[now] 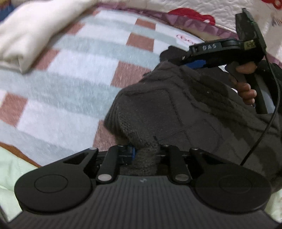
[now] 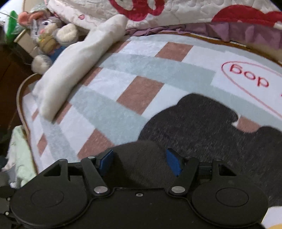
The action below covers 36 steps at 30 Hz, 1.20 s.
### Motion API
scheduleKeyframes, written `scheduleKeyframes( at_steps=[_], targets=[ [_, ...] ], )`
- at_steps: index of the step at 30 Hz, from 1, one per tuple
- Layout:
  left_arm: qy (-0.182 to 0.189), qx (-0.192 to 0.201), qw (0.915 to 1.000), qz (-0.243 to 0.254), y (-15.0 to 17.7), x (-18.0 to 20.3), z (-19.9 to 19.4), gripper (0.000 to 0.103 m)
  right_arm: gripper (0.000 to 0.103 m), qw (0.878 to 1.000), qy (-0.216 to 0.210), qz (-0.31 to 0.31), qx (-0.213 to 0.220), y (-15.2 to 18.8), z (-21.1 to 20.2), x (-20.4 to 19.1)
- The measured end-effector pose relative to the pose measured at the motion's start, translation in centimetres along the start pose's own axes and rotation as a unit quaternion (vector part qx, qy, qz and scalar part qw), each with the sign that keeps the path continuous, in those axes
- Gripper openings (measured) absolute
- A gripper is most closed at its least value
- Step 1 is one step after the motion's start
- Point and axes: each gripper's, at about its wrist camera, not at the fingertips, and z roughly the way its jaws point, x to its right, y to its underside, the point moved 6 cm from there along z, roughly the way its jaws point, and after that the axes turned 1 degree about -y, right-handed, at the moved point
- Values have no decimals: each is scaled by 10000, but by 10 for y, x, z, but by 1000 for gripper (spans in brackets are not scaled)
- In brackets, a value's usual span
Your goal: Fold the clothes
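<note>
Checked plush blanket point(image 2: 141, 88) covers the bed; my left tool point(image 1: 146, 151) pinches the dark cable-knit sweater point(image 1: 185, 109) at lower right, my right tool point(image 2: 140, 163) gapes above it, cream folded cloth point(image 2: 74, 67) upper left.

1. A bed with a plush checked blanket point(image 2: 141, 74) in pale grey-green, white and dusty pink fills most of both views.
2. At 12 o'clock lies a white quilted cover with red motifs point(image 2: 176, 12), edged by a purple ruffle point(image 2: 220, 30).
3. At 10 o'clock a folded cream fleece cloth point(image 2: 74, 61) rests on the blanket.
4. Beyond it, at 11 o'clock, sits a grey rabbit soft toy point(image 2: 47, 30).
5. Dark floor point(image 2: 8, 74) shows at 9 o'clock.
</note>
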Motion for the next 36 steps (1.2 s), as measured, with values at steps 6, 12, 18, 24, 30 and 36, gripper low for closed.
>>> scheduleKeyframes(
  at_steps=[6, 12, 18, 24, 30, 36],
  targets=[
    [-375, 424, 9969, 553, -3, 24, -16, 13, 19, 9948, 360, -757, 578, 7, -32, -23],
    [-616, 1162, 9900, 505, -15, 24, -50, 12, 14, 9748, 854, -1620, 1272, 10, -72, -52],
    [-848, 2107, 9714, 699, -35, 31, -103, 12, 11, 9625, 794, -1978, 1679, -20, -74, -84],
    [-1238, 2560, 9582, 330, -51, -3, -133, 12, 11, 9474, 726, -2323, 2079, -50, -77, -117],
    [-1788, 1530, 9696, -668, -47, -87, -87, 27, 25, 9294, 655, -2662, 2471, -79, -80, -150],
    [-1940, 294, 9724, -1260, -25, -141, -37, 28, 40, 9703, 681, -640, 2230, -28, -92, -63]
  ],
)
